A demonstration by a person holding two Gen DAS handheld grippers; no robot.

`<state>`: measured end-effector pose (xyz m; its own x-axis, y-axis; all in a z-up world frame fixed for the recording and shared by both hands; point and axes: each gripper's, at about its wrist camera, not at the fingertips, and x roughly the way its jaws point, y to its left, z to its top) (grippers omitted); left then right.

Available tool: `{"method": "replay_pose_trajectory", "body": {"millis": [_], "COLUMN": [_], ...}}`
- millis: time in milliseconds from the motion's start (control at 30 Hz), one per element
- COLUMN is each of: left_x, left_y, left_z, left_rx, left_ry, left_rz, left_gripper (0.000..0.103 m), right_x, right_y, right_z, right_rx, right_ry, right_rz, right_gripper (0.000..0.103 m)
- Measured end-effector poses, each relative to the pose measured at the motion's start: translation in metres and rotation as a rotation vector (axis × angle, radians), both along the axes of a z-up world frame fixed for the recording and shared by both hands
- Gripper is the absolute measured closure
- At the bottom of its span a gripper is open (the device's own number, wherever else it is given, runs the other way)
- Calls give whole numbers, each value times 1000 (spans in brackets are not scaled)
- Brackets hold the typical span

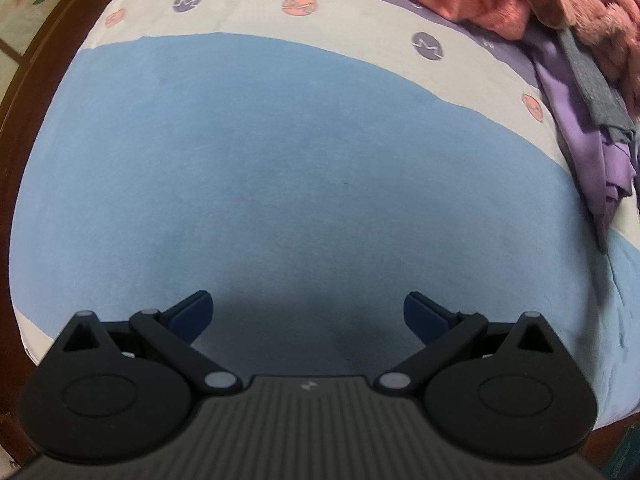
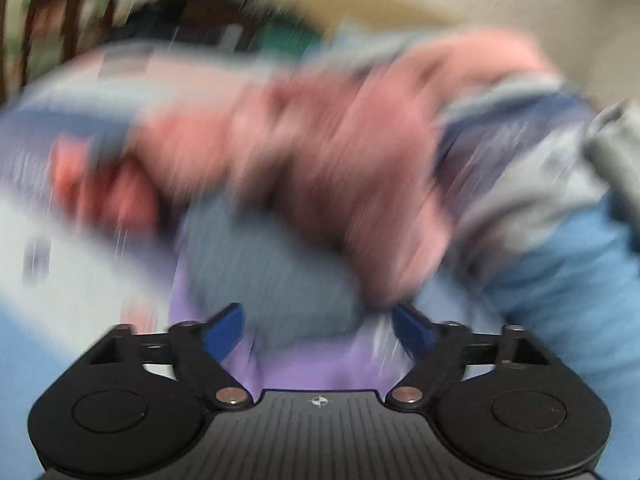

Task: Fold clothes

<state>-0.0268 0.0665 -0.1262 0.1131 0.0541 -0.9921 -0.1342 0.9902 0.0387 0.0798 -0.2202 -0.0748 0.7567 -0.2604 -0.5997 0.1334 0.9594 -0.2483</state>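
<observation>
Clothes [image 1: 520, 4] in a rumpled pink, purple and grey heap

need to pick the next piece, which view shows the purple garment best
The left wrist view: the purple garment is sharp there, crumpled at the right edge under a grey piece. The right wrist view shows it only as a motion-blurred patch between the fingers.

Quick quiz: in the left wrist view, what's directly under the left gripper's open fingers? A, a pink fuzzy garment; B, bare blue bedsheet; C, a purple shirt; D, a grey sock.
B: the left gripper hangs open over bare blue bedsheet, while the pile of clothes, pink, purple and grey, lies off at the upper right, clear of the fingers.
</observation>
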Motion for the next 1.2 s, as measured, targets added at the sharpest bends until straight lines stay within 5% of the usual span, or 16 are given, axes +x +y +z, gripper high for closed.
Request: {"method": "replay_pose_trajectory", "body": {"millis": [67, 133, 200, 233, 300, 367, 567, 867, 1000, 1100, 1200], "left_x": [3, 5, 5, 5, 2, -1, -6, -20, -32, -46, -65], "left_y": [-7, -12, -13, -14, -14, -11, 10, 79, 132, 179, 230], "left_z": [3, 10, 17, 21, 34, 44, 76, 140, 164, 174, 172], "left_rx": [0, 0, 2, 3, -3, -6, -42, -86, -71, -37, -1], "left_ry": [-7, -26, -49, -61, -88, -108, -176, -336, -404, -438, -434], "left_rz": [-6, -12, -15, -16, -10, 1, 59, 96, 139, 212, 327], "left_gripper": [0, 0, 0, 0, 0, 0, 0, 0, 0, 0, 0], "right_x": [32, 83, 129, 141, 153, 149, 117, -1, -43, -63, -57], "right_y": [-16, -36, -64, -77, -93, -79, -52, 42, 97, 137, 157], "right_z": [15, 9, 0, 4, 27, 79, 255, 513, 563, 564, 524], "right_rx": [12, 34, 150, 255, 415, 345, 461, 547, 577, 564, 594], "right_ry": [-40, 51, 199, 226, 207, 112, -157, -512, -512, -475, -363], "right_rz": [-19, -34, -58, -70, -64, 56, 261, 644, 776, 834, 816], "right_gripper": [1, 5, 52, 92, 91, 92, 94, 94, 94, 94, 94]}}
